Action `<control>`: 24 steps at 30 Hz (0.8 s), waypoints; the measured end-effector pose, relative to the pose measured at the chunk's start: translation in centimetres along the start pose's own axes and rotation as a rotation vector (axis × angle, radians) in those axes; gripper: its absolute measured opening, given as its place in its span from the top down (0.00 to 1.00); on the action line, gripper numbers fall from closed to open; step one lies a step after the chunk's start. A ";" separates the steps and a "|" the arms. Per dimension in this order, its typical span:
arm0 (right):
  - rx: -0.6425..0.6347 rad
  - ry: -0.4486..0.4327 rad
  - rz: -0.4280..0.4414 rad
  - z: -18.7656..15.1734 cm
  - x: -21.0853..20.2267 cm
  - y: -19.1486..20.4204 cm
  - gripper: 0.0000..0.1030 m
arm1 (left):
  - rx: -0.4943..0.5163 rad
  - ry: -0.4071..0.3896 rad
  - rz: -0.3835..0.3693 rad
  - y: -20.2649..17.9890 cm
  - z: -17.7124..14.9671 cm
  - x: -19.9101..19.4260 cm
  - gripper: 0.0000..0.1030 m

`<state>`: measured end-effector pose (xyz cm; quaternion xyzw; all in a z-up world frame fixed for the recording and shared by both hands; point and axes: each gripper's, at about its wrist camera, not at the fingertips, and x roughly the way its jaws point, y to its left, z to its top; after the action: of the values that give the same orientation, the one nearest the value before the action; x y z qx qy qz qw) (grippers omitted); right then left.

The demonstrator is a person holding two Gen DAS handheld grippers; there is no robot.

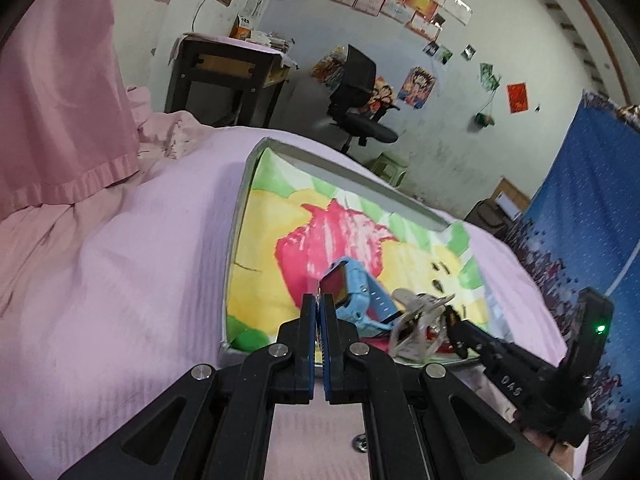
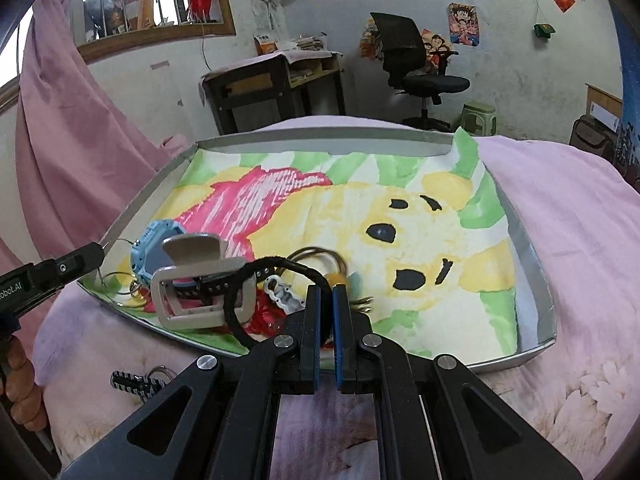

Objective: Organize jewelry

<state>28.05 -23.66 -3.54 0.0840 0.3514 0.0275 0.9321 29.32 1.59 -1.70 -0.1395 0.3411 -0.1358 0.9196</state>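
Note:
A metal tray (image 2: pixel 532 248) lined with a bright cartoon cloth lies on the pink bed. In its near corner sit a blue watch (image 2: pixel 154 240), a grey hair claw clip (image 2: pixel 200 280), a brown hair tie (image 2: pixel 320 256) and a white chain piece (image 2: pixel 284 296). My right gripper (image 2: pixel 326 292) is shut on a black cord loop (image 2: pixel 236 300) above the pile. My left gripper (image 1: pixel 319 300) is shut on a thin wire ring (image 2: pixel 120 284) at the tray's left edge, next to the watch (image 1: pixel 352 288) and clip (image 1: pixel 416 328).
A striped hair clip with a metal ring (image 2: pixel 138 384) lies on the bedspread in front of the tray. A pink curtain (image 2: pixel 72 140) hangs to the left. A desk (image 2: pixel 276 88), an office chair (image 2: pixel 416 64) and a green stool (image 2: pixel 478 118) stand beyond the bed.

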 end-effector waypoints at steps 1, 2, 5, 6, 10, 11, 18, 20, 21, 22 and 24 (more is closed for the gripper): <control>0.002 -0.001 -0.003 0.0 -0.1 0.0 0.94 | 0.005 0.000 0.007 -0.1 0.0 -0.1 0.97; 0.003 -0.004 -0.007 0.0 -0.1 0.0 0.94 | 0.010 0.001 0.012 -0.1 -0.1 -0.2 0.97; 0.007 -0.022 -0.018 -0.2 -0.8 -0.1 0.84 | 0.049 -0.006 0.035 -0.6 -0.2 -0.6 0.93; 0.008 -0.031 -0.021 -0.2 -1.3 -0.1 0.73 | 0.070 -0.014 0.042 -1.0 -0.4 -0.9 0.90; 0.005 -0.091 -0.030 -0.2 -3.2 0.0 0.57 | 0.120 -0.064 0.038 -2.1 -0.7 -2.5 0.45; 0.003 -0.107 -0.028 -0.3 -3.8 0.0 0.56 | 0.128 -0.094 0.035 -2.3 -0.9 -3.2 0.41; -0.006 -0.261 0.014 -1.1 -8.8 0.4 0.21 | 0.180 -0.182 0.024 -3.5 -1.9 -6.9 0.20; -0.022 -0.305 0.013 -1.6 -10.2 0.7 0.13 | 0.185 -0.193 0.021 -3.6 -2.3 -7.8 0.17; -0.027 -0.323 0.016 -1.8 -10.7 0.8 0.10 | 0.187 -0.195 0.023 -3.6 -2.5 -8.1 0.16; -0.029 -0.337 0.020 -1.9 -11.3 1.0 0.09 | 0.190 -0.202 0.032 -3.6 -2.8 -8.6 0.12; -0.034 -0.359 0.036 -2.4 -12.4 1.2 0.02 | 0.188 -0.221 0.051 -3.4 -3.6 -9.5 0.08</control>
<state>17.14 -23.49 2.91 0.0779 0.1771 0.0348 0.9805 19.46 1.10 2.46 -0.0581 0.2272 -0.1274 0.9637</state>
